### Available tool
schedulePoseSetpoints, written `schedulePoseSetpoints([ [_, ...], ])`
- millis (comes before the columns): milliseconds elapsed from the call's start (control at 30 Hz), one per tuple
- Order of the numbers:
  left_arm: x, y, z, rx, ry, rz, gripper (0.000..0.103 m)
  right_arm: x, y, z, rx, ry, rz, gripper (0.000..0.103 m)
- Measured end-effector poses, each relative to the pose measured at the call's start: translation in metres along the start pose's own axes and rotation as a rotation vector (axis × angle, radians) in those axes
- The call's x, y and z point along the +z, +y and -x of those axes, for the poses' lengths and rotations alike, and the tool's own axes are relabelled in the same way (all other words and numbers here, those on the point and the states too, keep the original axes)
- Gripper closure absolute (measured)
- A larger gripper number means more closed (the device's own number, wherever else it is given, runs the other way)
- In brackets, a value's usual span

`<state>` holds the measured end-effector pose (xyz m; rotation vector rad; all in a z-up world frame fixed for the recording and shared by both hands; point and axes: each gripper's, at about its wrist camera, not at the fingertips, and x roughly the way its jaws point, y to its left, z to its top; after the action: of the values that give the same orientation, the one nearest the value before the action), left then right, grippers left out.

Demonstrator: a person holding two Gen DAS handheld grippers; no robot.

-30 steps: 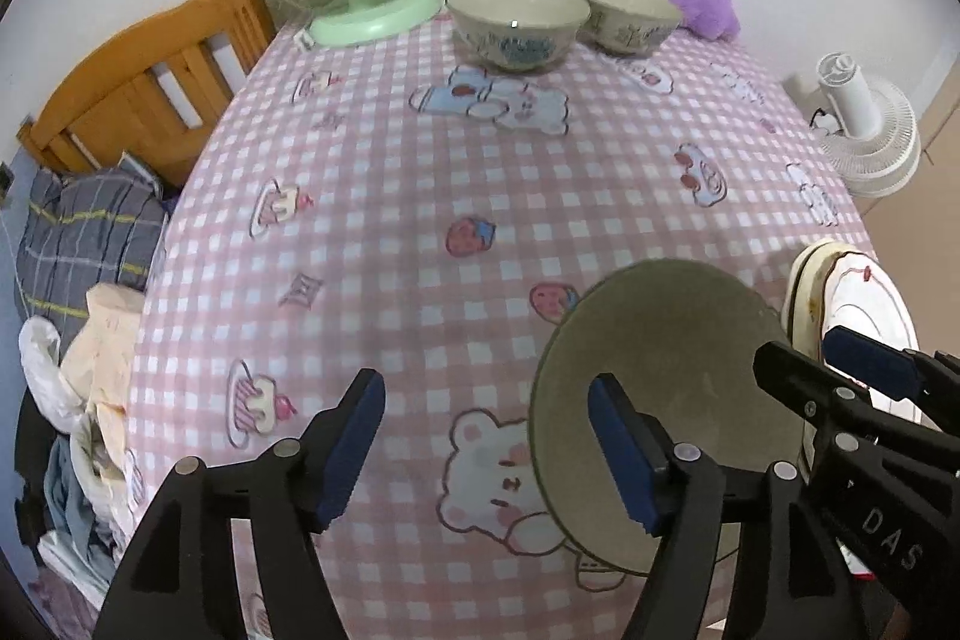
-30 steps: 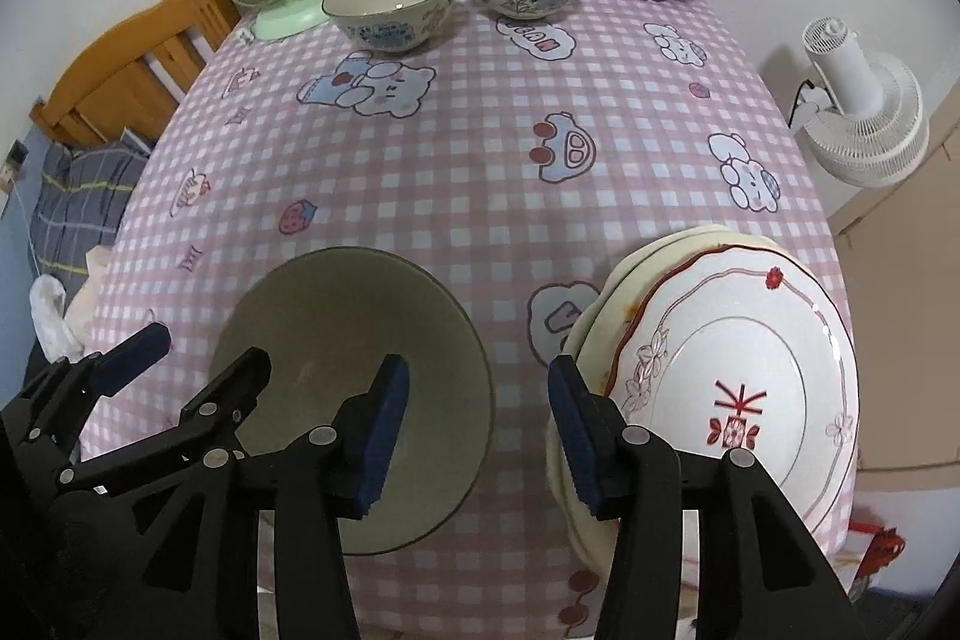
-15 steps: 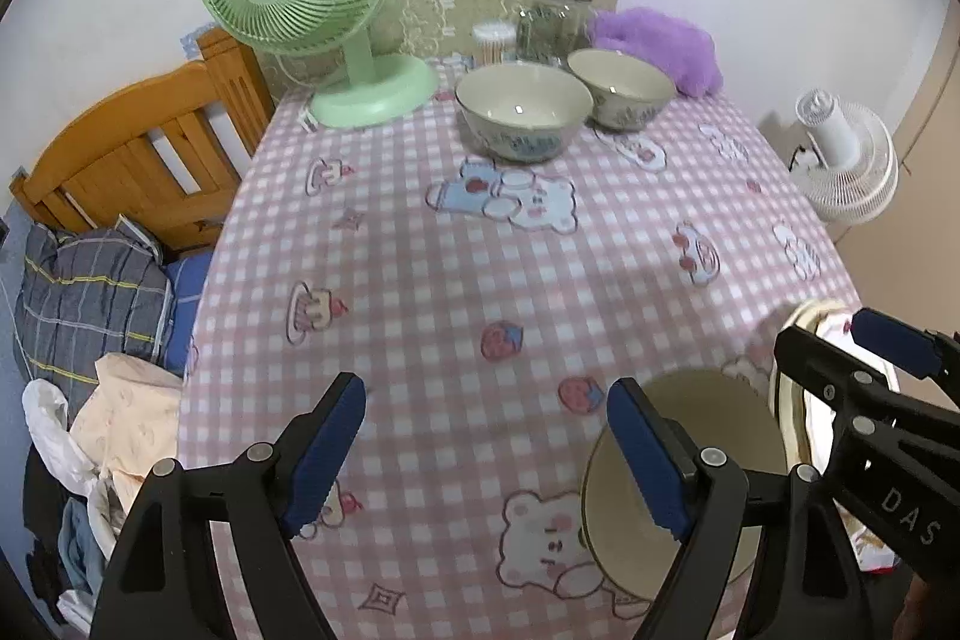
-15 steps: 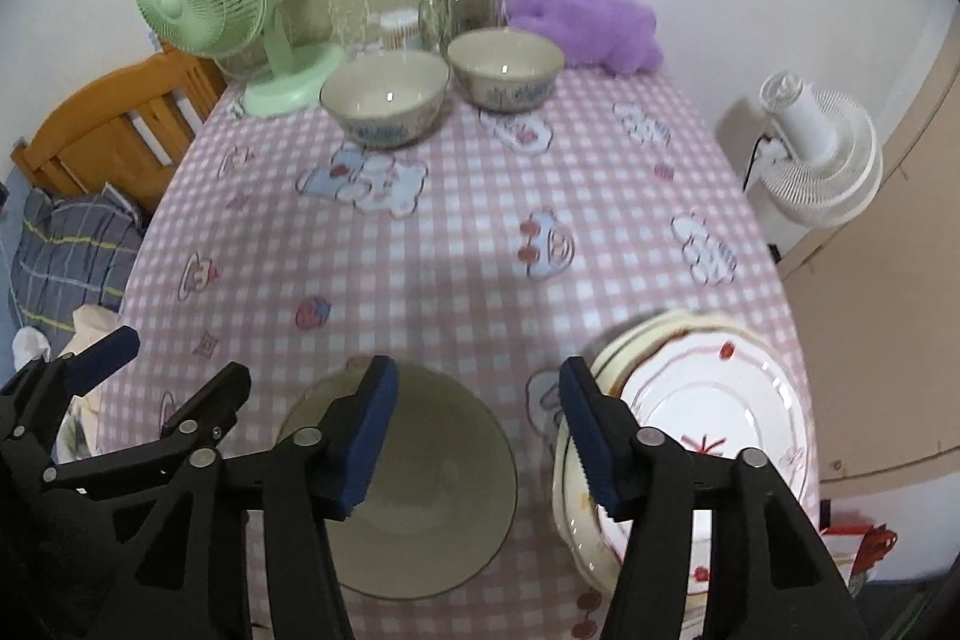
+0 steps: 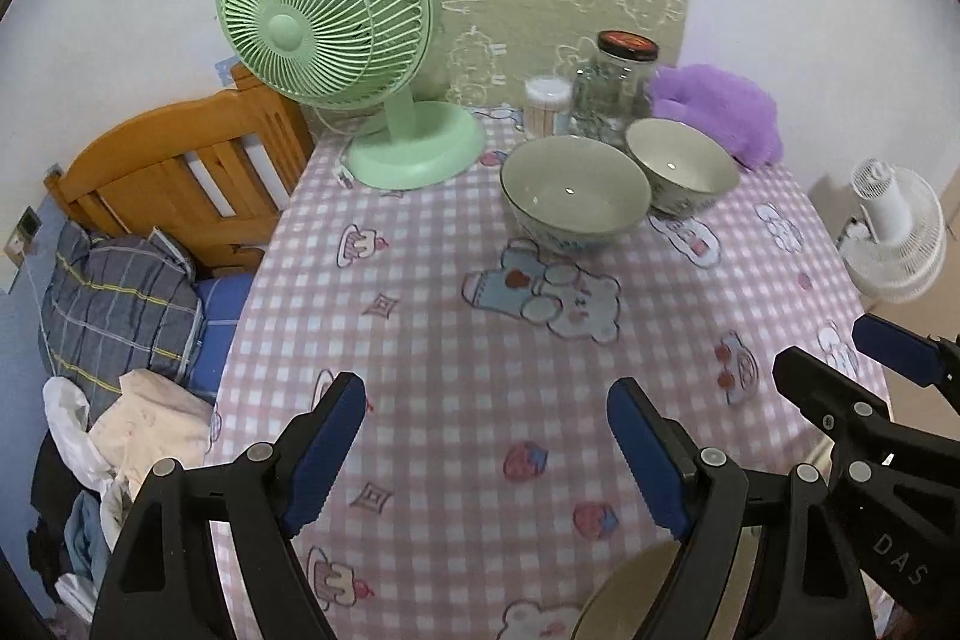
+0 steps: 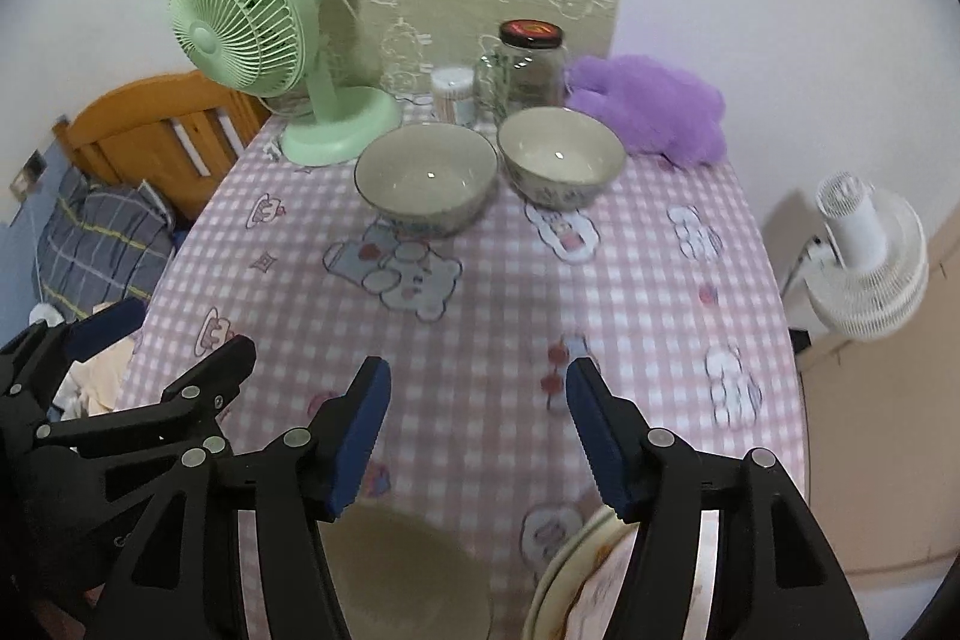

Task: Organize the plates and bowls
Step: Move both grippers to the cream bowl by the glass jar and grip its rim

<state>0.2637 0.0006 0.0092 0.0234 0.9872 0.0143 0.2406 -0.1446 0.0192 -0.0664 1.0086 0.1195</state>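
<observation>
Two pale bowls stand side by side at the far end of the pink checked table: a larger bowl point(image 5: 575, 194) point(image 6: 427, 184) and a smaller bowl point(image 5: 683, 164) point(image 6: 561, 163) to its right. A plain olive plate point(image 6: 408, 574) point(image 5: 630, 595) lies at the near edge, under both grippers. To its right sits a stack of cream plates point(image 6: 576, 580) with a red-patterned one on top. My left gripper point(image 5: 486, 451) hangs open above the cloth. My right gripper point(image 6: 477, 427) is open too, with nothing between its fingers.
A green desk fan point(image 5: 336, 40) stands at the table's far left corner. Behind the bowls are a glass jar point(image 5: 612, 91), a cotton-swab tub point(image 5: 546, 106) and a purple plush point(image 5: 714, 112). A wooden bed frame point(image 5: 174, 178) with bedding is left; a white fan point(image 6: 864, 256) is right.
Both grippers have risen and pulled back from the olive plate and the plate stack, which now sit low at the frame edges. Both pairs of jaws stand wider than a second ago.
</observation>
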Motion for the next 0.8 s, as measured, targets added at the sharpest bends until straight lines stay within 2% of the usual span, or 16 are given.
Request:
schedulePoseSetpoints([
  [367,0.051,-0.016,-0.041,0.087,-0.013,0.051,0.019,0.061,-0.021,-0.045,0.071,-0.049,0.095,0.039],
  [533,0.071,-0.02,-0.07,0.099,-0.016,0.048,0.021,0.089,-0.031,-0.077,0.105,-0.038,0.073,0.048],
  [667,0.082,-0.022,-0.094,0.104,0.006,0.044,0.027,0.105,-0.036,-0.109,0.124,-0.007,0.036,0.049],
  [800,0.087,-0.028,-0.114,0.104,0.019,0.029,0.029,0.112,-0.034,-0.133,0.155,0.025,-0.003,0.049],
])
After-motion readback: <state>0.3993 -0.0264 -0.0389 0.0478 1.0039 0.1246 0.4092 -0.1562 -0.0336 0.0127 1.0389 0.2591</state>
